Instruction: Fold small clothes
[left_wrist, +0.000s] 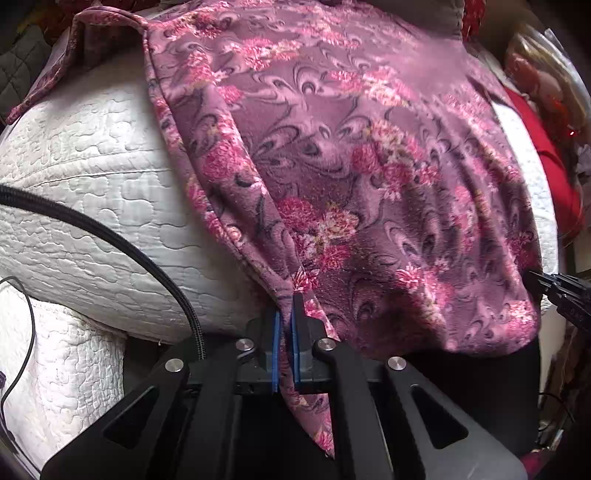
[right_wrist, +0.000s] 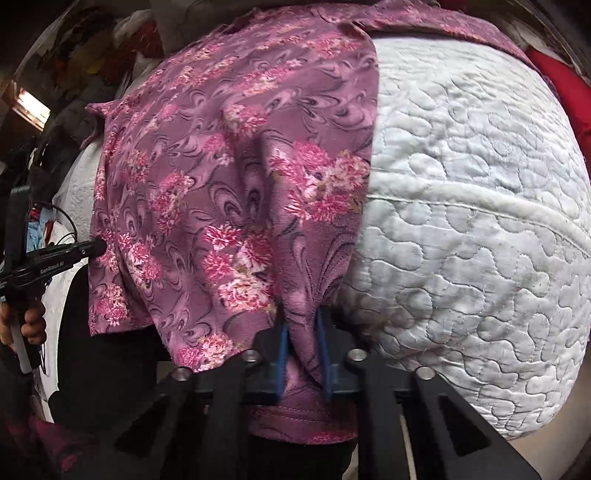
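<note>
A purple garment with pink flowers (left_wrist: 351, 166) lies spread over a white quilted mattress (left_wrist: 92, 192). My left gripper (left_wrist: 286, 314) is shut on its near left corner, with cloth pinched between the blue pads and a tail hanging below. My right gripper (right_wrist: 303, 325) is shut on the near right corner of the same garment (right_wrist: 221, 184), with cloth bunched between its blue pads. The right gripper also shows at the right edge of the left wrist view (left_wrist: 554, 288). The left gripper shows at the left edge of the right wrist view (right_wrist: 74, 251), touching the cloth.
The white quilted mattress (right_wrist: 480, 221) fills the right of the right wrist view. A black braided cable (left_wrist: 110, 236) crosses it at the left. A red cloth (left_wrist: 546, 158) and clutter lie at the far right. A hand (right_wrist: 26, 321) holds the left gripper's handle.
</note>
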